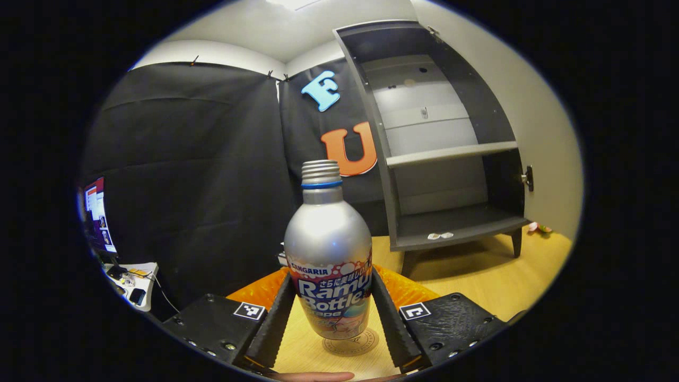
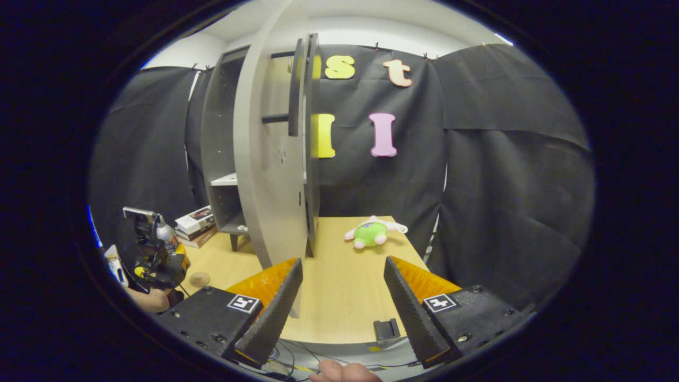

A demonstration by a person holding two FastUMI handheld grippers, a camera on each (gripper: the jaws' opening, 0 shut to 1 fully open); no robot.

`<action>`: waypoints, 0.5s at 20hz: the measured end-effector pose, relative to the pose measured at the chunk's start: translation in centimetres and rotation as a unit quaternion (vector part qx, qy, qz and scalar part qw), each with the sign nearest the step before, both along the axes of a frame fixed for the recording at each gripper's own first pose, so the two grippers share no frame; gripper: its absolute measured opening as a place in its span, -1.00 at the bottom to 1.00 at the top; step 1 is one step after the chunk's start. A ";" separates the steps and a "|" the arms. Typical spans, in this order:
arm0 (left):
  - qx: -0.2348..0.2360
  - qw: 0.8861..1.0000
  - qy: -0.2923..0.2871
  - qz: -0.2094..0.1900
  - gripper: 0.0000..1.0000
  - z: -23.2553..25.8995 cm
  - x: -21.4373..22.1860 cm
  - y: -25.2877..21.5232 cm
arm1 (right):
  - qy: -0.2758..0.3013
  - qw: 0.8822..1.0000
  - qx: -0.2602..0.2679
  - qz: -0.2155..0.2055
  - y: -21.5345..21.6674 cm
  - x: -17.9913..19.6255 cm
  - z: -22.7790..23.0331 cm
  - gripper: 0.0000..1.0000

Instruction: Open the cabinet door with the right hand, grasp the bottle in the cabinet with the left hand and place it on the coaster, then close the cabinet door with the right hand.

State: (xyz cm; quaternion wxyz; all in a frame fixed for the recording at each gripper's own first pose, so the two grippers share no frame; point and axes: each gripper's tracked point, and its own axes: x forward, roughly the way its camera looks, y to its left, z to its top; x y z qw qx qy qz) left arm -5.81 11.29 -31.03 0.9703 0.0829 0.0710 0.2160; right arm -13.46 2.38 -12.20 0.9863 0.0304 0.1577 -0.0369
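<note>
A silver bottle (image 1: 329, 249) with a printed label and a threaded neck stands upright between the fingers of my left gripper (image 1: 331, 313), which is shut on its lower body. Just beneath and in front of its base a round coaster (image 1: 351, 344) lies on the wooden table. The grey cabinet (image 1: 451, 154) stands open at the right with bare shelves. In the right gripper view my right gripper (image 2: 342, 302) is open and holds nothing. The open cabinet door (image 2: 270, 159) with its dark handle (image 2: 294, 85) rises just beyond the left finger. Far left, the left gripper (image 2: 154, 257) holds the bottle (image 2: 167, 233) above the coaster (image 2: 200, 278).
A green plush toy (image 2: 371, 233) lies on the table (image 2: 339, 297) behind the door. A stack of books (image 2: 196, 220) sits beside the cabinet's foot. A monitor (image 1: 98, 215) and a small cluttered stand are off the table's left. A small black clip (image 2: 386, 329) sits at the near table edge.
</note>
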 end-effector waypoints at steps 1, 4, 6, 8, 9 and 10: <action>-0.006 1.000 0.006 0.006 0.58 -1.5 0.4 0.5 | 0.006 1.000 0.001 -0.001 0.2 -0.1 -0.7 0.95; -0.035 0.999 0.035 0.015 0.58 -5.6 1.9 1.0 | 0.016 1.000 0.002 -0.011 0.0 -0.2 -1.5 0.95; -0.034 0.998 0.048 0.025 0.58 -7.5 2.3 1.7 | 0.030 0.999 -0.005 -0.015 -0.3 -0.1 -1.8 0.95; -0.028 0.997 0.057 0.039 0.58 -8.8 2.3 2.1 | 0.029 1.000 -0.001 -0.011 0.1 0.2 -1.6 0.96; -0.026 0.997 0.052 0.040 0.61 -8.8 2.6 2.2 | 0.025 1.000 -0.003 -0.011 0.1 0.4 -1.2 0.96; -0.026 0.997 0.058 0.039 0.60 -9.2 2.7 1.9 | 0.025 1.000 -0.007 -0.012 -0.2 0.5 -0.9 0.95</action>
